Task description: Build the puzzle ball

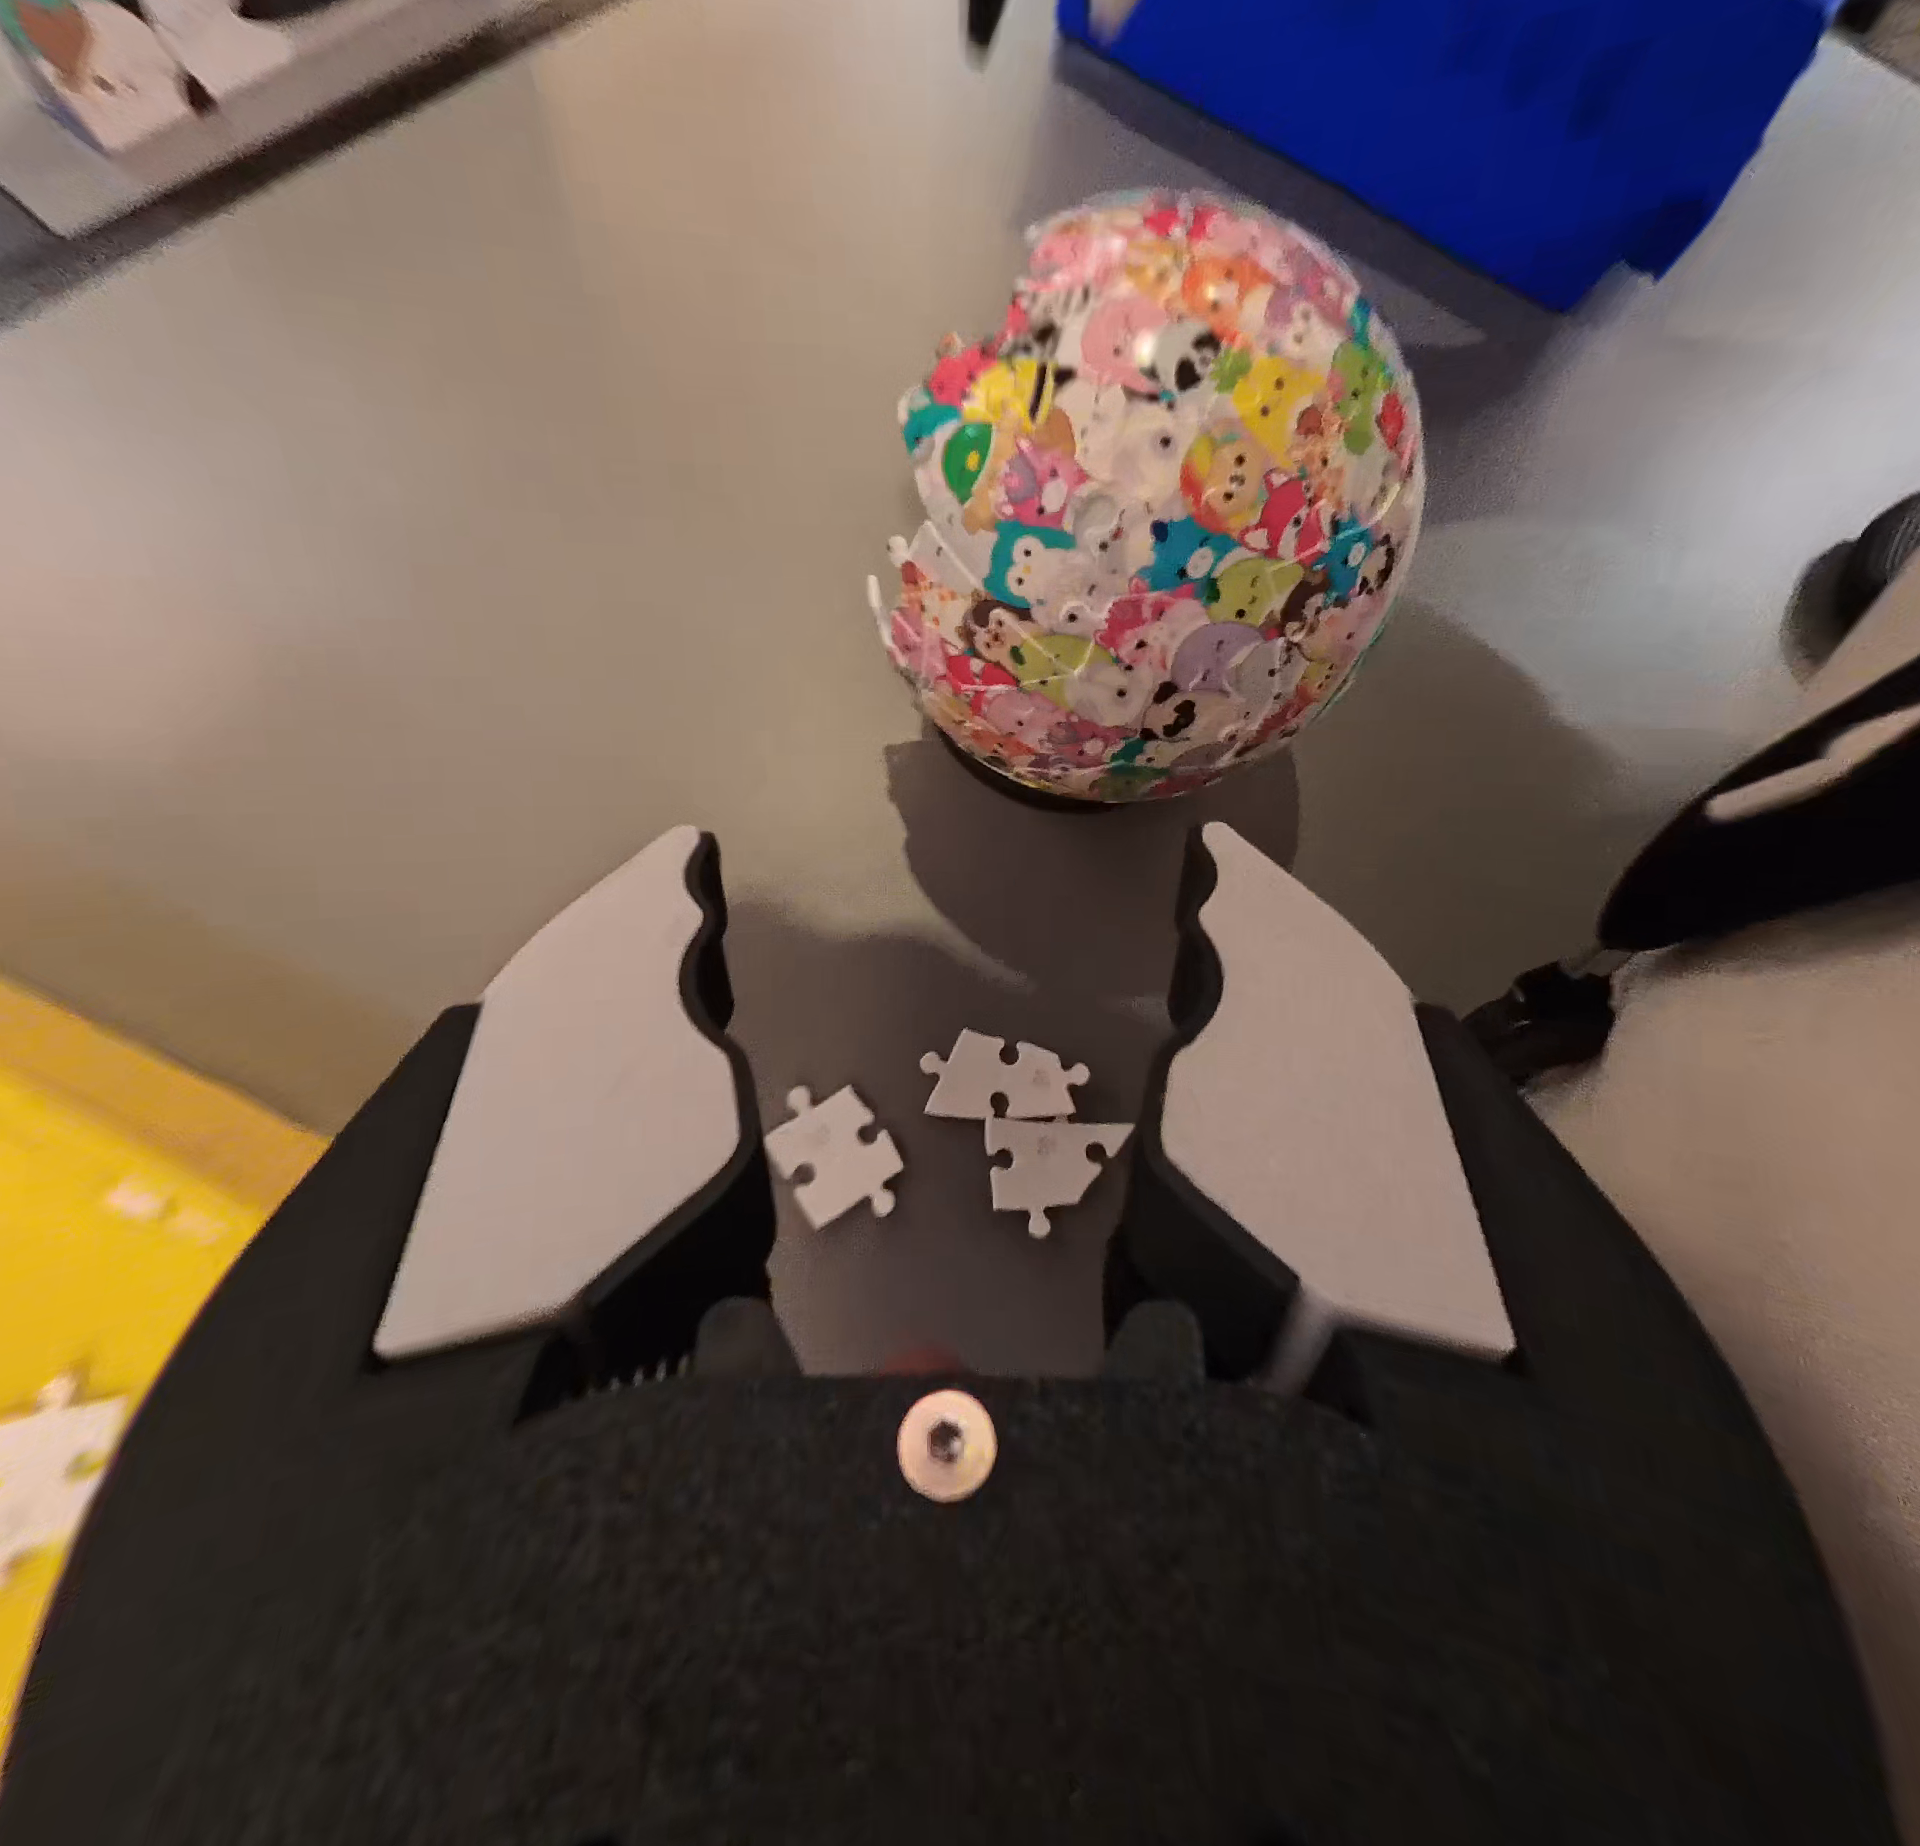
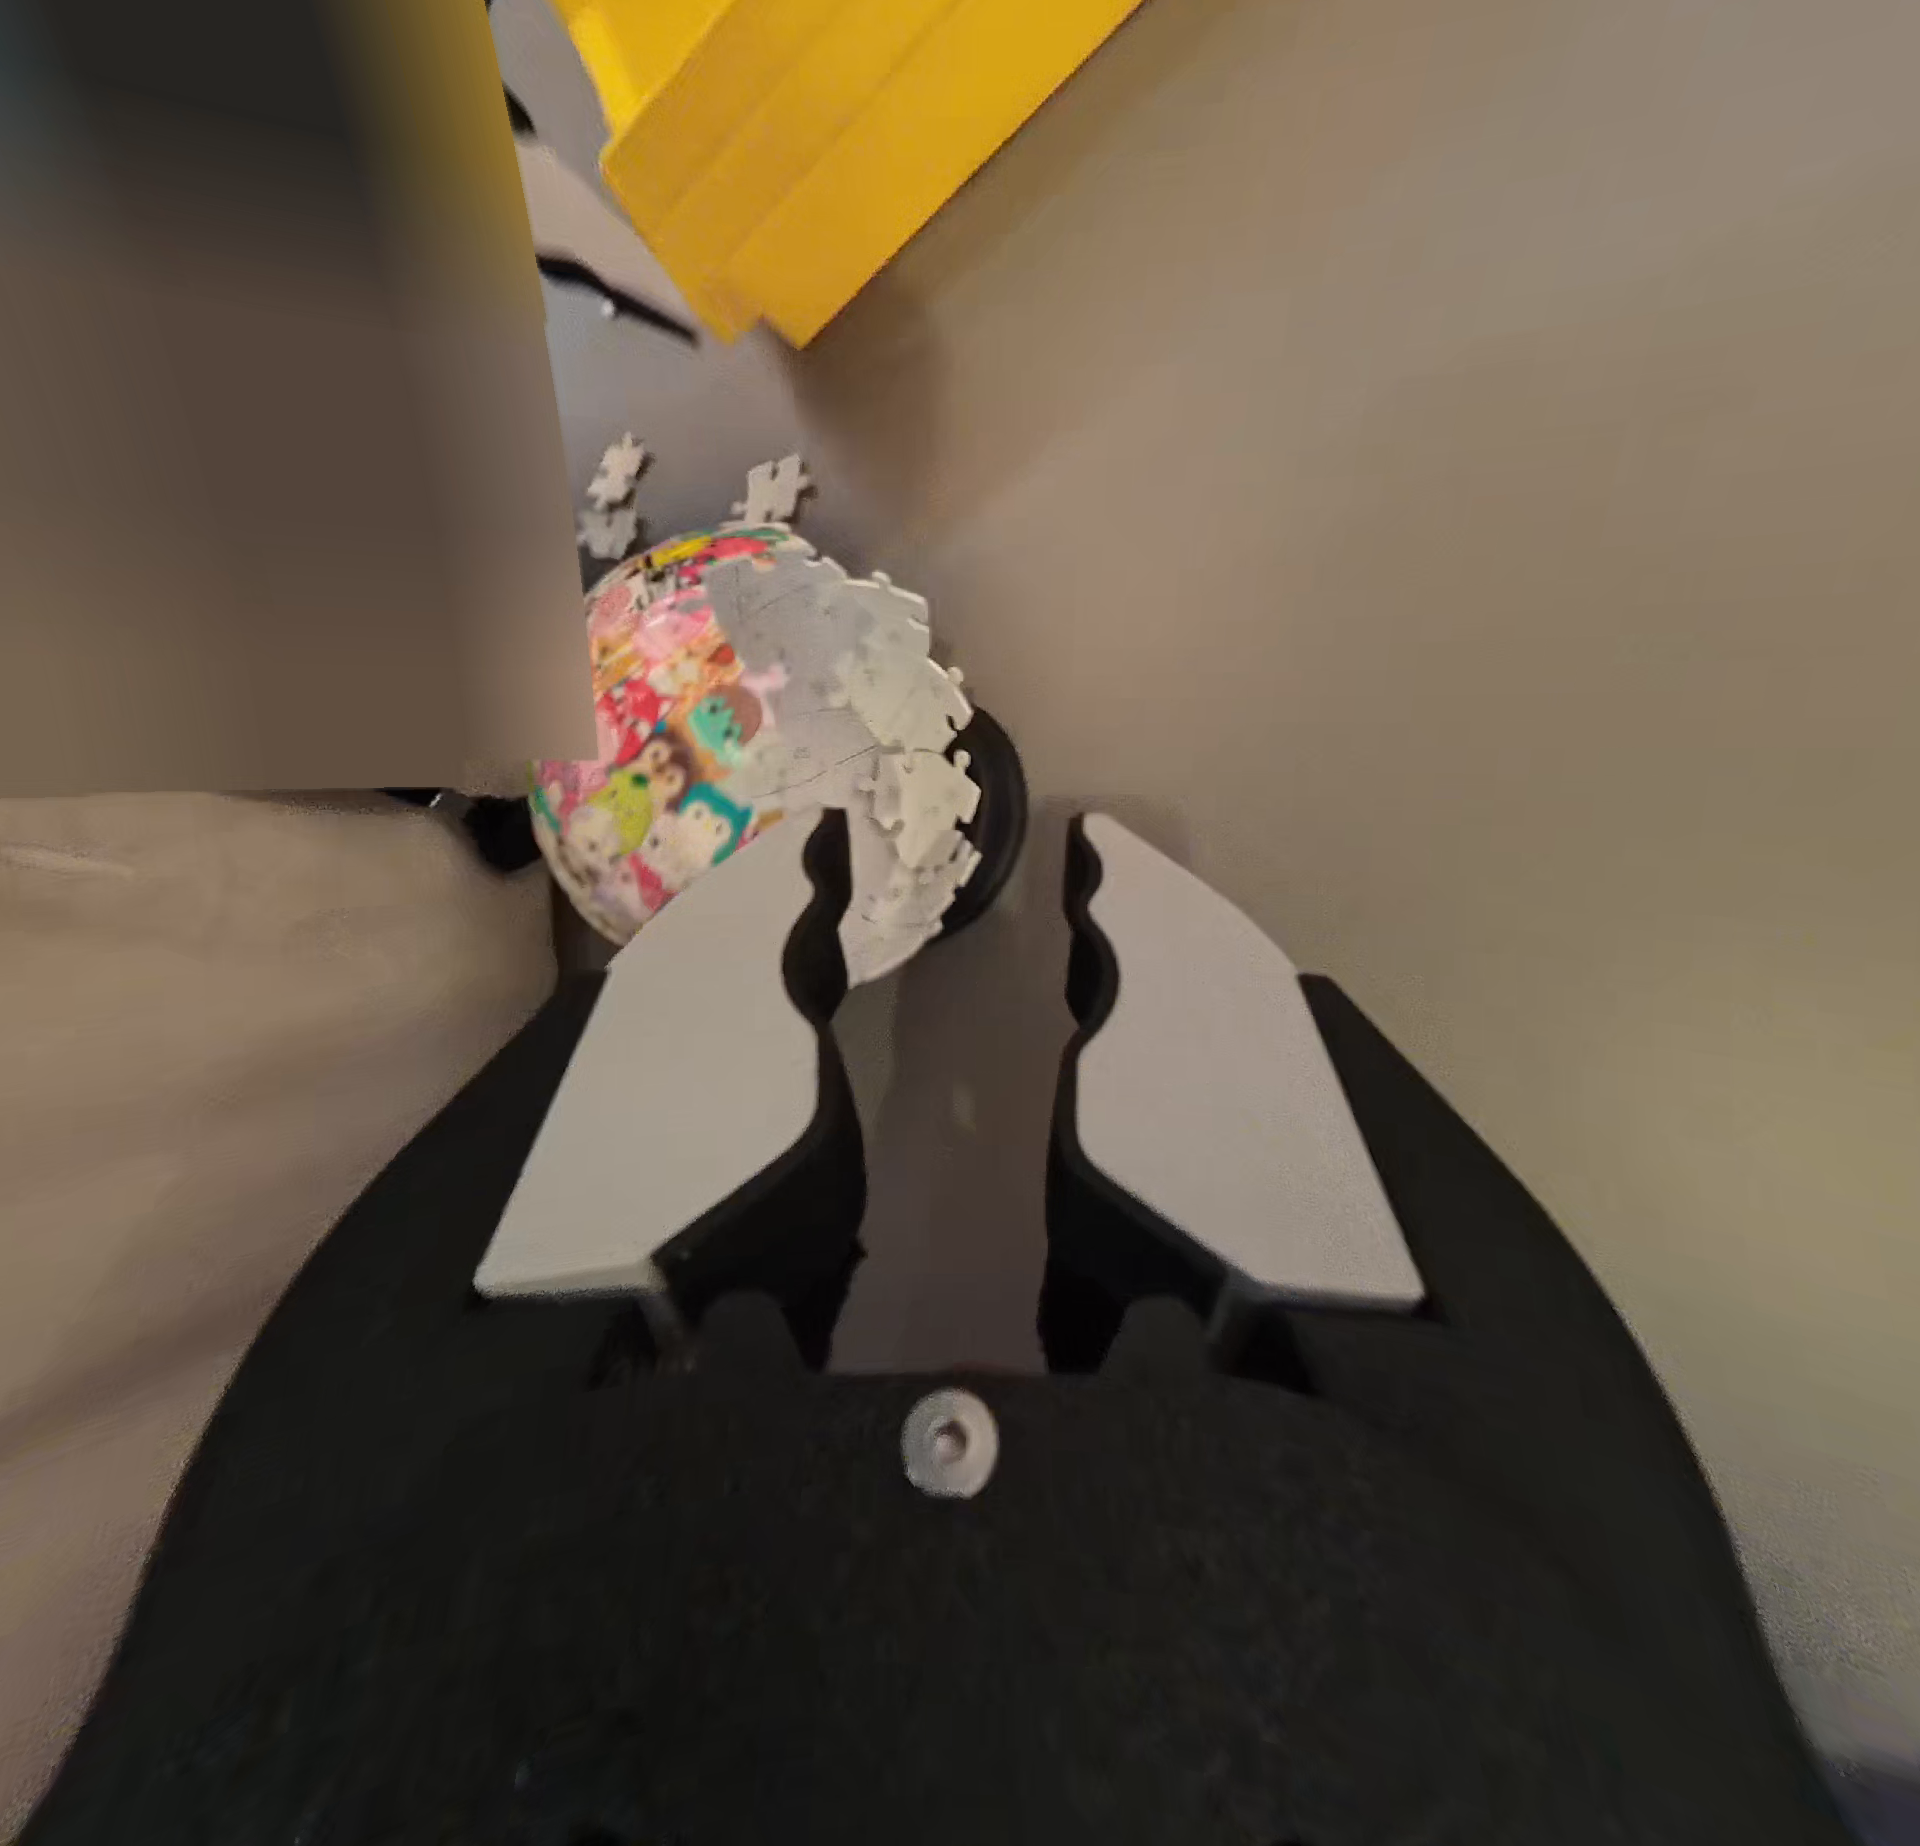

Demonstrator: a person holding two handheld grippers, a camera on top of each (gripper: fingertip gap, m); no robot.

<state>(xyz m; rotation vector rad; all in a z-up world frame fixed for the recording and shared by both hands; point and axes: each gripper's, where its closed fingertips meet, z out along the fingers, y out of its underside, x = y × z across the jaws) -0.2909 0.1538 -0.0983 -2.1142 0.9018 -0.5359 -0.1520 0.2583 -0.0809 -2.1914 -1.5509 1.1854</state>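
The colourful puzzle ball [image 1: 1164, 497] stands on a dark round base on the grey table, partly built, with an open gap on its left side. Three loose puzzle pieces lie white side up: one [image 1: 836, 1155] on the left and two [image 1: 1003, 1074] [image 1: 1044, 1168] side by side. My left gripper [image 1: 951, 861] is open and empty, hovering above the pieces, just short of the ball. In the right wrist view the ball [image 2: 665, 757] shows its white inner side [image 2: 862, 674]. My right gripper [image 2: 951, 846] is open and empty, close beside the ball. The right gripper also shows at the right edge [image 1: 1766, 840].
A yellow bin [image 1: 114, 1183] with more pieces stands at the left, also in the right wrist view [image 2: 831, 113]. A blue bin [image 1: 1455, 82] is behind the ball. A printed box [image 1: 125, 51] lies at the far left. Two loose pieces [image 2: 774, 492] [image 2: 615, 492] lie beyond the ball. The left gripper's tips are roughly 20 cm from the right gripper's.
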